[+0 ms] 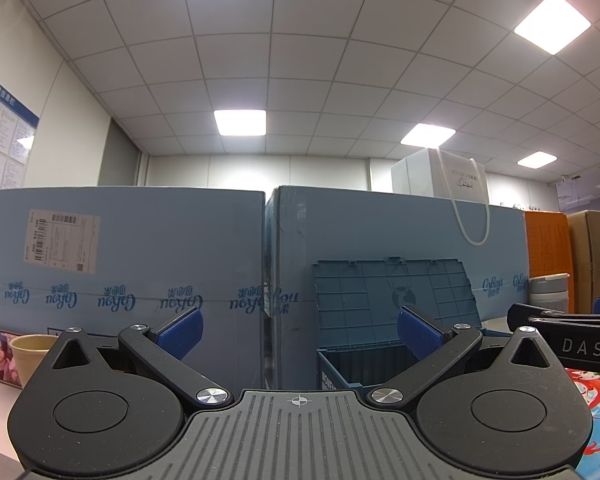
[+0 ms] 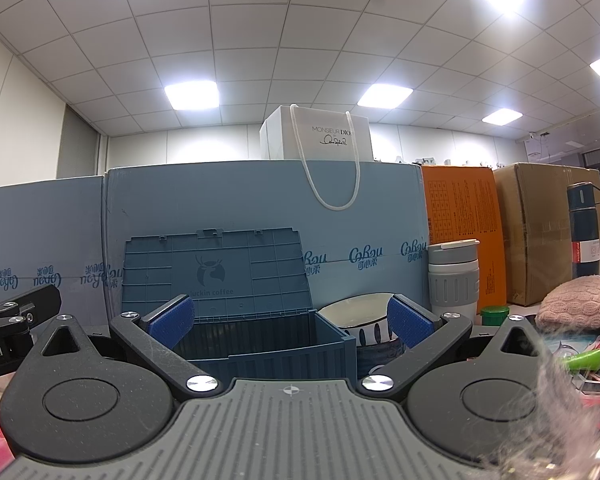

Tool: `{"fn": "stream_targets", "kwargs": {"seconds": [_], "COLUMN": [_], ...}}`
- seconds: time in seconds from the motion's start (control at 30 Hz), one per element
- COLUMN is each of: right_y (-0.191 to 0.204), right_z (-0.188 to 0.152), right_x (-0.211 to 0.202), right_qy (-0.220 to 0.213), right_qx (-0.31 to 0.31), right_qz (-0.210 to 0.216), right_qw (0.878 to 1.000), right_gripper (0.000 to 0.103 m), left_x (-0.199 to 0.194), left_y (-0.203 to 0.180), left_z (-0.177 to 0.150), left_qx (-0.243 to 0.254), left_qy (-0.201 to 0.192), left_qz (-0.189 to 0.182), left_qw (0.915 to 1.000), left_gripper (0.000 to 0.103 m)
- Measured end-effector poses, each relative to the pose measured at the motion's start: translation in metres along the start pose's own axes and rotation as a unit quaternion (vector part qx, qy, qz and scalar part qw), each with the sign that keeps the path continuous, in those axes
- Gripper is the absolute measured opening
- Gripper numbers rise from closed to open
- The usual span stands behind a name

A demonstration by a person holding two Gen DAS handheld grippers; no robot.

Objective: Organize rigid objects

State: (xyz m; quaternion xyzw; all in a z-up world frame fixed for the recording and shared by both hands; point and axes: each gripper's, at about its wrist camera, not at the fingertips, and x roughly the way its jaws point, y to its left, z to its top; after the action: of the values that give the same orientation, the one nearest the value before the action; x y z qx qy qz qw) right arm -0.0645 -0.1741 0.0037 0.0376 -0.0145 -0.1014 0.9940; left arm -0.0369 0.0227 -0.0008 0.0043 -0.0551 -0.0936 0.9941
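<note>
A blue plastic storage box stands open just ahead, its lid tilted back against the cartons; it also shows in the left wrist view. My right gripper is open and empty, level with the box's near rim. My left gripper is open and empty, to the left of the box. A ceramic bowl sits right of the box. A grey-white tumbler and a green cap stand further right. A cream cup is at the far left.
Tall blue cartons wall off the back, with a white paper bag on top. An orange box, a brown carton and a dark flask stand at right. A pink knit cloth lies at right.
</note>
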Motion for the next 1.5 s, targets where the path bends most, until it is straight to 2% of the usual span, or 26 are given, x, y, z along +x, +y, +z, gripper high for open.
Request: {"fn": "stream_targets", "kwargs": {"seconds": [1.5], "right_y": [0.0], "right_z": [0.0001], "right_x": [0.0004], "right_qy": [0.001], "right_qx": [0.0], "right_qz": [0.0], "right_qw": [1.0], "right_gripper": [0.103], "left_x": [-0.0009], "left_y": [0.0008], "left_z": [-0.0008], "left_qx": [0.001], "left_qy": [0.0], "left_qz": [0.0], "left_qw": [1.0], "left_gripper": [0.103]}}
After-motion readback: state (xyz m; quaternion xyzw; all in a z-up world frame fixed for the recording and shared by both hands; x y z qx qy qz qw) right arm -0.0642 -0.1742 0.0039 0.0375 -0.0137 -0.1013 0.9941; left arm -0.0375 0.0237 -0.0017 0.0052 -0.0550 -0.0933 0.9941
